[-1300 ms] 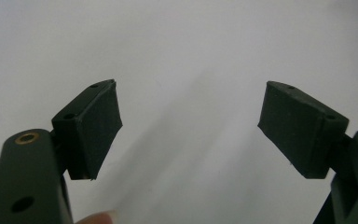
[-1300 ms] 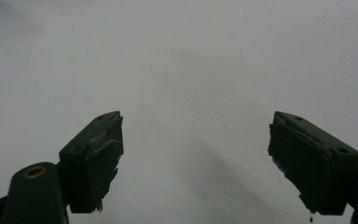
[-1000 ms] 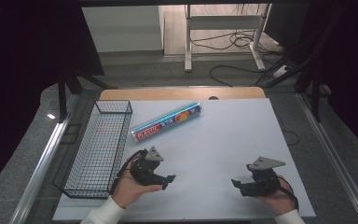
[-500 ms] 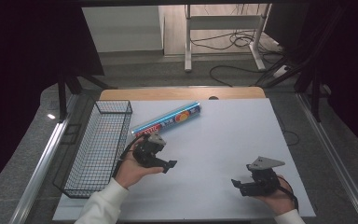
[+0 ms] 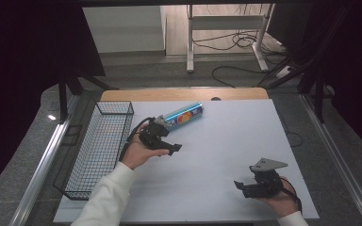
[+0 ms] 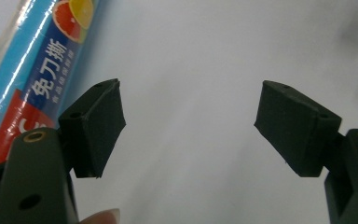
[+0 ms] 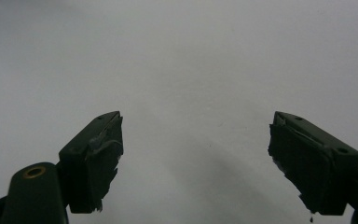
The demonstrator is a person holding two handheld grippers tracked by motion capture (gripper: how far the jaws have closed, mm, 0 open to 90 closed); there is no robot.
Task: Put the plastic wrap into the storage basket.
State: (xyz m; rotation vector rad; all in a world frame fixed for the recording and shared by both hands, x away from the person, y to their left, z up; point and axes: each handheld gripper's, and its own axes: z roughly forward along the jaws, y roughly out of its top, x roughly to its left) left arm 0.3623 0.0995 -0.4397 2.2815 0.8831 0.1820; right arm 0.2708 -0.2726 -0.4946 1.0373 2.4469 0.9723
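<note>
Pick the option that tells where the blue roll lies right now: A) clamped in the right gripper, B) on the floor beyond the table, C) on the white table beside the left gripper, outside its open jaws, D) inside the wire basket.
C: the blue roll lies on the white table next to the left gripper, whose jaws stand apart with nothing between them; the wire basket holds nothing.

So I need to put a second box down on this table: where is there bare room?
Most free: the white table right of the blue roll, up to the far and right edges. Also the middle strip between the left gripper and right gripper. Crowded: the left side, where the wire basket, left hand and roll sit close together.
</note>
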